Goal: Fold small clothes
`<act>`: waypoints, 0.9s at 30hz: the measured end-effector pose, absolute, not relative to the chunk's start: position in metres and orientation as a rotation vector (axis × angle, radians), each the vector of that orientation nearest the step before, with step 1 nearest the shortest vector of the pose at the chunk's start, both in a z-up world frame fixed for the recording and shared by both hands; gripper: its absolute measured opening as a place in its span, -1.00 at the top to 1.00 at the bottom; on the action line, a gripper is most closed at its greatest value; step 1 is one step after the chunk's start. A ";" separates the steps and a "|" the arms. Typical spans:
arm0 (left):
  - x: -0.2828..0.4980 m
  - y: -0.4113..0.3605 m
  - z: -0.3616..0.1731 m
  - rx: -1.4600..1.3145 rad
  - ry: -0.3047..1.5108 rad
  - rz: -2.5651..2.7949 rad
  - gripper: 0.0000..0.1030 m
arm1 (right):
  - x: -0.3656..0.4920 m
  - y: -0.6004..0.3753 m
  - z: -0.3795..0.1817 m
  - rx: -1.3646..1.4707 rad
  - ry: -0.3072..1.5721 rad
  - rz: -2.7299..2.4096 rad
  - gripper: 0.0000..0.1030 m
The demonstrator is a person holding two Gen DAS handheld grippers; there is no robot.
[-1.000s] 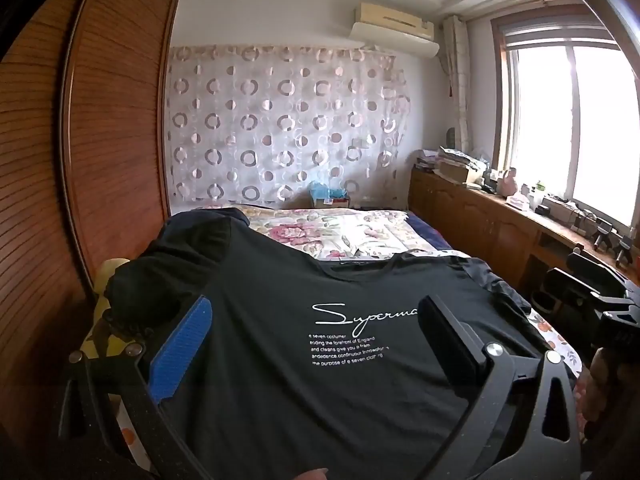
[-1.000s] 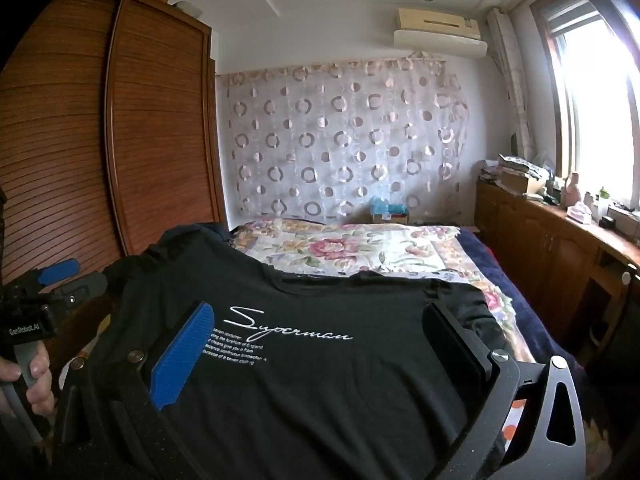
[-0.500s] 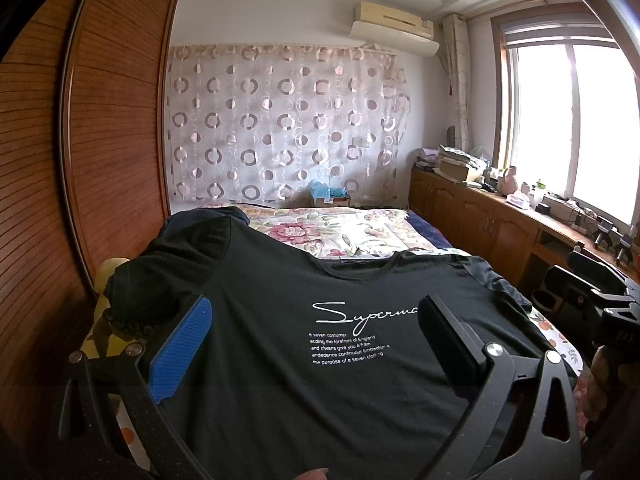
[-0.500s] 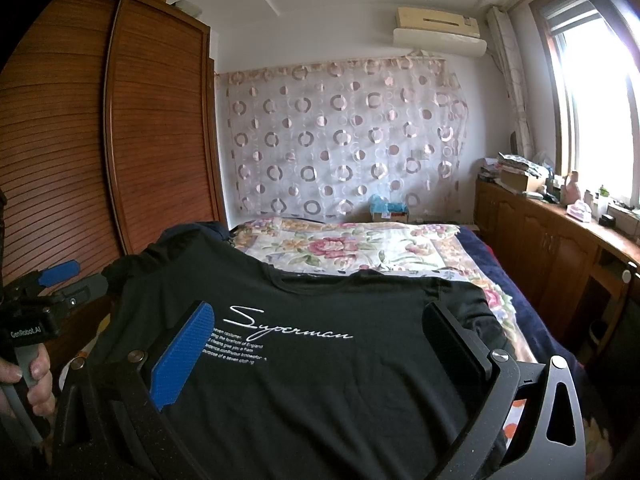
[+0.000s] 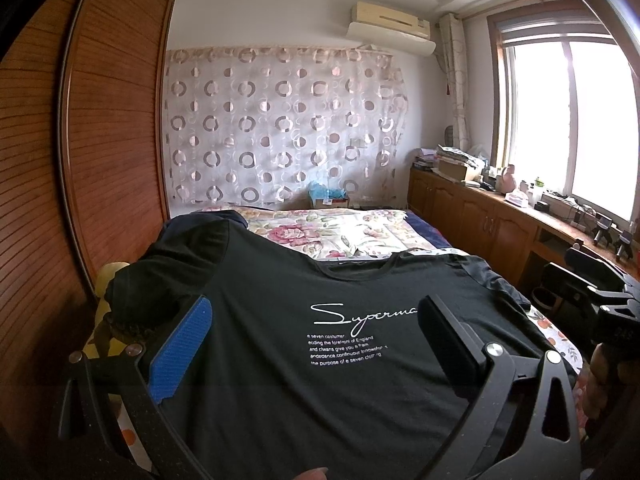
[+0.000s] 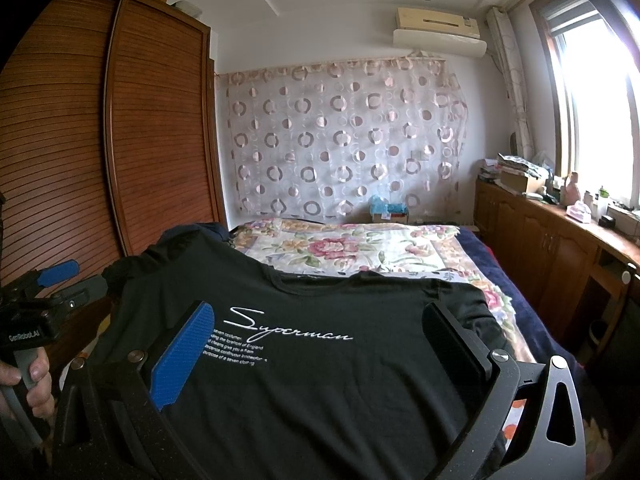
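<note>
A black T-shirt (image 5: 320,360) (image 6: 320,380) with white "Superman" script lies spread face up on the near end of the bed, its collar toward the far wall. My left gripper (image 5: 312,332) hovers open over the shirt's left half, nothing between its blue and black fingers. My right gripper (image 6: 320,336) hovers open above the shirt's right half, also holding nothing. The left gripper (image 6: 60,284) shows at the left edge of the right wrist view, a hand (image 6: 28,384) on its handle. The right gripper's body (image 5: 592,292) shows at the right edge of the left wrist view.
The bed carries a floral quilt (image 5: 336,236) (image 6: 340,248) beyond the shirt. A tall wooden wardrobe (image 5: 80,160) (image 6: 100,140) runs along the left. Low wooden cabinets (image 5: 480,220) (image 6: 540,240) with clutter stand under the window on the right. A yellow cushion (image 5: 108,280) sits by the shirt's left sleeve.
</note>
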State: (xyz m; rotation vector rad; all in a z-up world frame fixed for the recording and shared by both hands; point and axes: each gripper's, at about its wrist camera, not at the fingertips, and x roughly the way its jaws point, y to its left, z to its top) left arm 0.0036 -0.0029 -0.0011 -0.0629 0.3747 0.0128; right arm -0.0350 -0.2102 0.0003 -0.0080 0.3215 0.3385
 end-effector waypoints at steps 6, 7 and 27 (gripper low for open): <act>0.004 -0.004 -0.001 -0.062 0.373 0.014 -1.00 | -0.035 -0.210 0.001 -0.008 0.323 0.338 -1.00; 0.004 -0.004 -0.001 -0.061 0.373 0.014 -1.00 | -0.035 -0.210 0.001 -0.008 0.322 0.337 -1.00; 0.003 -0.005 -0.001 -0.056 0.373 0.015 -1.00 | -0.034 -0.210 0.001 -0.007 0.323 0.337 -1.00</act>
